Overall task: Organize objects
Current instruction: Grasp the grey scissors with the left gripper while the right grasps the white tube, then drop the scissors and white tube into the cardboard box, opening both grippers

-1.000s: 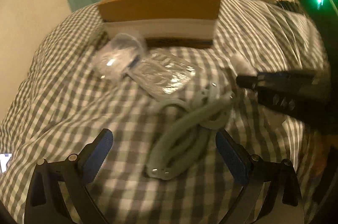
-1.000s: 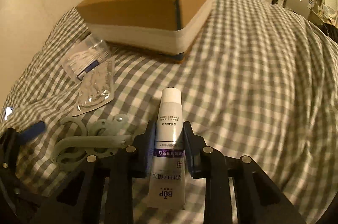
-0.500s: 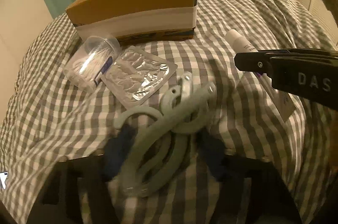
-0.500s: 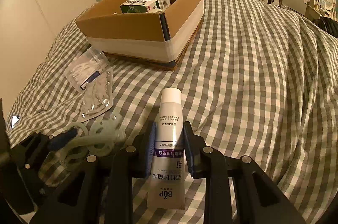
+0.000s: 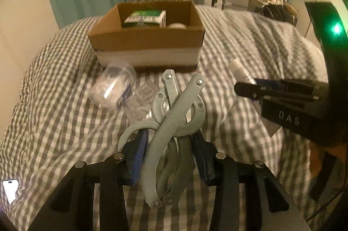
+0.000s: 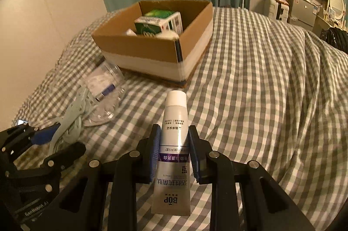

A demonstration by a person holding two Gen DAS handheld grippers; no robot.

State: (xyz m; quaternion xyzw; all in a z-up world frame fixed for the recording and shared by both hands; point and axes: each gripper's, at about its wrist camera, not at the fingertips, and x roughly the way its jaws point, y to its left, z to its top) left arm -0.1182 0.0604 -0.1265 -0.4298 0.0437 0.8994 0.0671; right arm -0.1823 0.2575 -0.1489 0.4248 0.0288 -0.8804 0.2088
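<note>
1. Grey-green metal tool [image 5: 174,122]: clamped between left gripper [image 5: 170,144] jaws, raised above the checked bedspread [image 6: 261,78].
2. Right gripper [image 6: 174,150]: jaws clamped on white tube [image 6: 174,144].
3. Cardboard box [image 5: 148,43]: far side, open.

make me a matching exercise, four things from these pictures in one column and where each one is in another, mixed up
Things:
1. tube
2. grey tool
3. green carton
4. clear tub

Places:
A. inside the cardboard box
B. lying on the checked cover in front of the box
C. clamped in the left gripper
D. clamped in the right gripper

Pairs: 1-D, 2-C, 3-A, 4-B
</note>
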